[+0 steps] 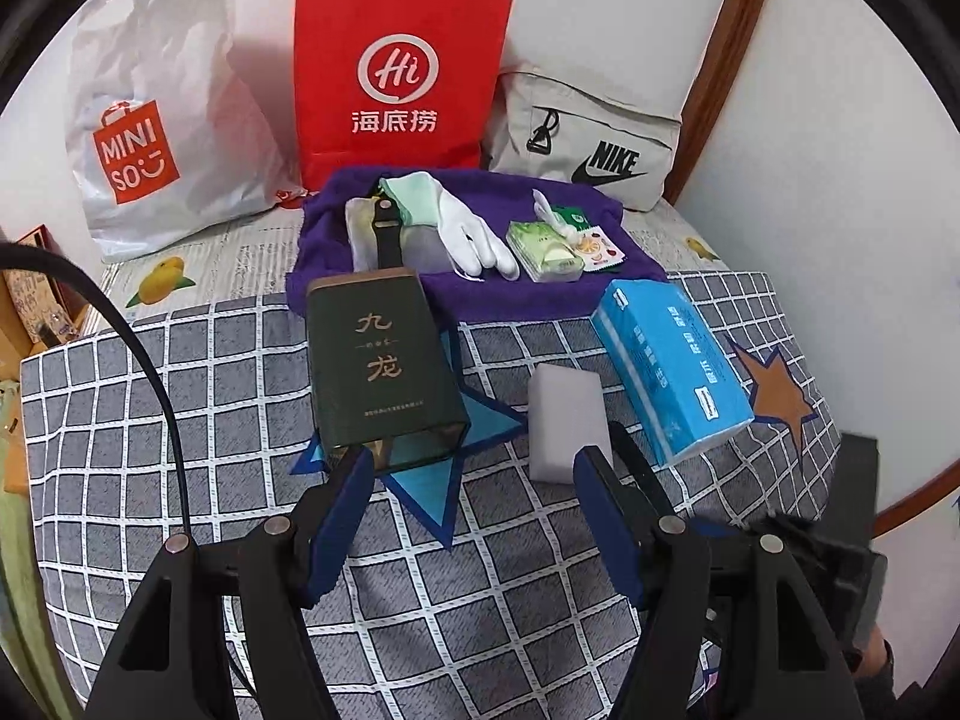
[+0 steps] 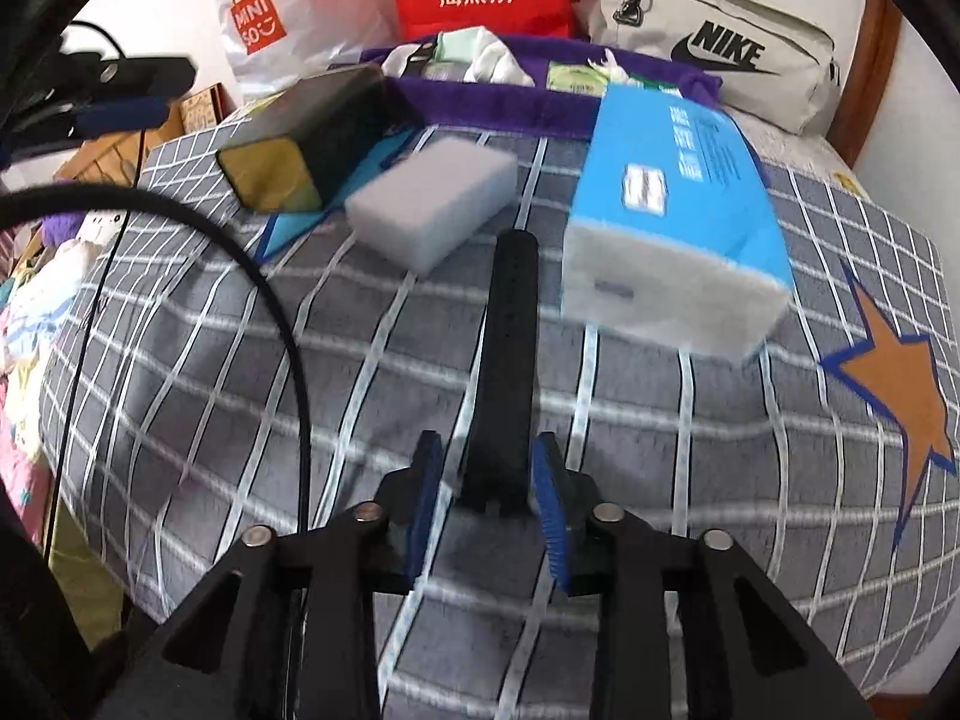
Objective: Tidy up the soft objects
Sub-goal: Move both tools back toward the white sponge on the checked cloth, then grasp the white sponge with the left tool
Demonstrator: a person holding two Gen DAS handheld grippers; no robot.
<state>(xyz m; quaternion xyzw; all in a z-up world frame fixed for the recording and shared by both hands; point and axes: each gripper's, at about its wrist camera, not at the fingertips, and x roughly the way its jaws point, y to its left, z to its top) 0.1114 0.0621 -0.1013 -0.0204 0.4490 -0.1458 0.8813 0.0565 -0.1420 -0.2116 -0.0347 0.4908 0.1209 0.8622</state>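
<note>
Left tongs [image 1: 468, 468] wide open, empty, hovering; box [image 1: 378, 360] ahead-left, sponge [image 1: 567, 420] just ahead-right; right tongs [image 2: 487, 480] part open, flanking strap [image 2: 504, 360] base, grip uncertain; tissues [image 2: 672, 210] ahead-right; close squarely on strap, lift gently toward purple towel [image 2: 480, 102]

Around the dark green box with gold characters [image 1: 384, 366], I see a grey bedcover with a white grid and blue-edged stars [image 1: 180, 420], a white sponge [image 1: 567, 423] and blue tissue pack [image 1: 669, 369] to its right, and behind it a purple towel [image 1: 540, 294], white glove [image 1: 474, 237] and red bag [image 1: 399, 75].
</note>
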